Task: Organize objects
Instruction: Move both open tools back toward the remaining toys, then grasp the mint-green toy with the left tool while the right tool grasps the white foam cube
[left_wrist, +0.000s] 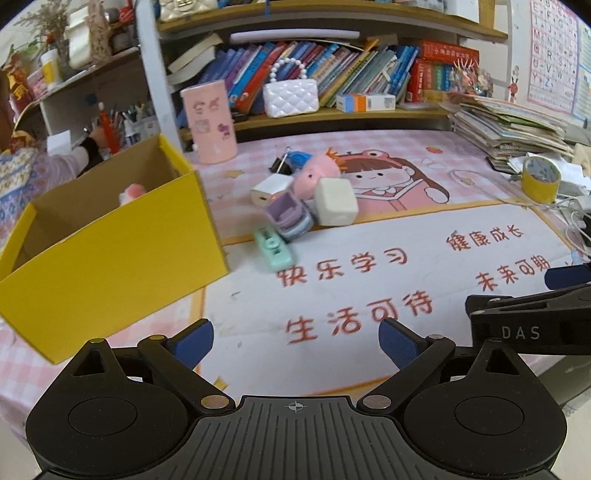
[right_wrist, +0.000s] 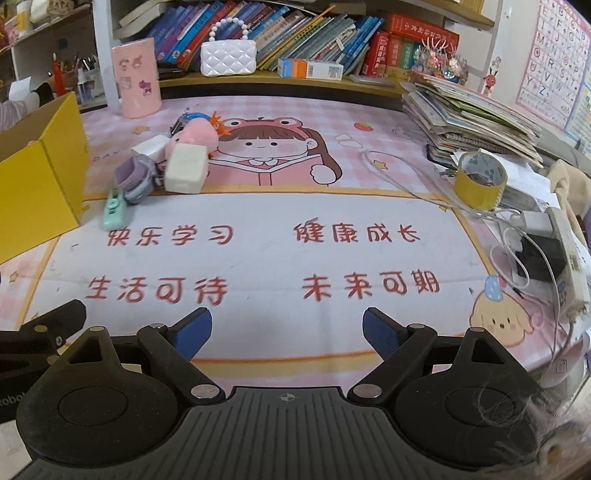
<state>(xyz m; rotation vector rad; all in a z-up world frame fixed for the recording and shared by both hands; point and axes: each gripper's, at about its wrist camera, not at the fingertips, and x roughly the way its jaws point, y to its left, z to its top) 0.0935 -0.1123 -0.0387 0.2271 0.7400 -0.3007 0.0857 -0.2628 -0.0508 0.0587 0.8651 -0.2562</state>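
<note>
Lying in a tight heap at the centre left of the left wrist frame, just right of the open yellow box (left_wrist: 110, 236), the small objects to be organized are seen touching one another: a cream cube (left_wrist: 336, 201), a pink plush (left_wrist: 317, 171), a lilac case (left_wrist: 282, 208) and a mint clip (left_wrist: 273, 245), the last perhaps a stapler, though blur leaves this uncertain. The left gripper (left_wrist: 295, 341) and right gripper (right_wrist: 286, 332) are both shown spread wide and empty, low in their frames and well short of the heap. Because the pieces lean together, a neighbour could be knocked aside or dragged along when one is pinched, and the light cardboard wall could be clipped and the box shoved on the way in.
</note>
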